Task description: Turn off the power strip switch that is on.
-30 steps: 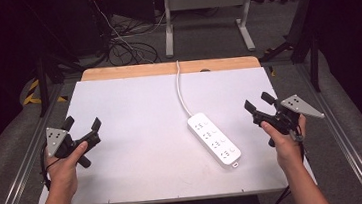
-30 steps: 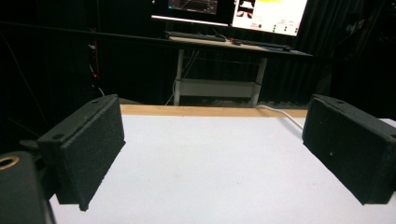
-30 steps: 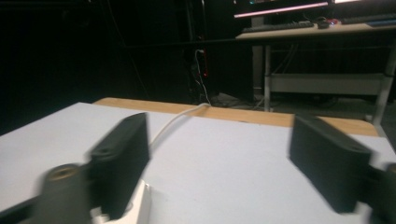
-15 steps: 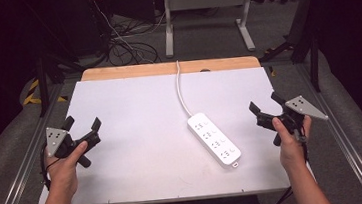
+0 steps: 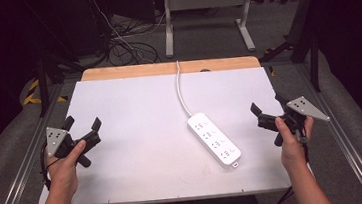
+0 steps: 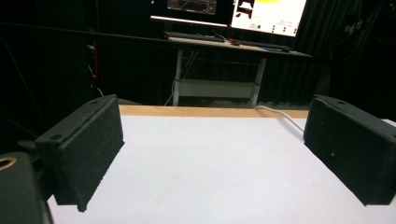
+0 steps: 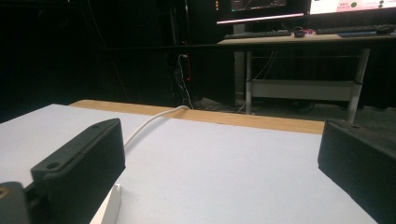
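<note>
White table (image 5: 134, 111), unlabelled power strip (image 5: 214, 139) at centre; left gripper (image 5: 82, 127) and right gripper (image 5: 267, 108) both spread, empty.

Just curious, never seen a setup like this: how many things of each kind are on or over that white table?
Power strips: 1, white power strip, with its cord.
Hand-held grippers: 2, left gripper and right gripper, both open.
Total: 3.
</note>
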Available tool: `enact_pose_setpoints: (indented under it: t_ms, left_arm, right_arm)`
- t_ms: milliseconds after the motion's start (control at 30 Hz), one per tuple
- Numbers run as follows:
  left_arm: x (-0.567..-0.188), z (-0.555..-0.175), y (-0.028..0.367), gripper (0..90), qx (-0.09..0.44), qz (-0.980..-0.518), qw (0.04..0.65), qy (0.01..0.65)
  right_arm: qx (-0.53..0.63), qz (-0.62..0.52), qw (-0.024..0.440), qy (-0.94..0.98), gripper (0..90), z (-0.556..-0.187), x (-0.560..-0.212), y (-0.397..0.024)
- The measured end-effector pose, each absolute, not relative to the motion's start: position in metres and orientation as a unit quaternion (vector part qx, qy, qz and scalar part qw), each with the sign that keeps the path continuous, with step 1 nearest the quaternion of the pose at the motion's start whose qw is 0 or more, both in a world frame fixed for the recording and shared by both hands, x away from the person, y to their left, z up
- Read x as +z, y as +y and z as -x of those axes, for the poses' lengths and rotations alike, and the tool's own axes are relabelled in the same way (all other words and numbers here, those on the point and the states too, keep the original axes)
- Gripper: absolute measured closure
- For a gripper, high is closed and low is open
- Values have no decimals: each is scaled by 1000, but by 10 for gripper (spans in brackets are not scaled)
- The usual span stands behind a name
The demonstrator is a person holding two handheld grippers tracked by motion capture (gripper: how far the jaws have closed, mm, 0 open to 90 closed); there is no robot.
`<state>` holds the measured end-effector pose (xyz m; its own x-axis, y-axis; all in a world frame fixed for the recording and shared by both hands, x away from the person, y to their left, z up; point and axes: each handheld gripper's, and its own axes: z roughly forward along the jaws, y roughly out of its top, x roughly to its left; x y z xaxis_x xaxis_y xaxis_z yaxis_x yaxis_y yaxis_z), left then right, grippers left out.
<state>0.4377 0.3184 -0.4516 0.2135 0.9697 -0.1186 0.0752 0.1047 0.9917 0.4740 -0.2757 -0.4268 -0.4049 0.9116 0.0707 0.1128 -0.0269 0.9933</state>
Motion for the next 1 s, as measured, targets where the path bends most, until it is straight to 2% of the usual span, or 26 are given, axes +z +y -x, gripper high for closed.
enact_pose_setpoints:
  t_ms: [1000]
  left_arm:
    - [-452,-436,319,49,393,-539,566,484]
  right_arm:
    - [571,-426,337,616,32,-475,-430,-272]
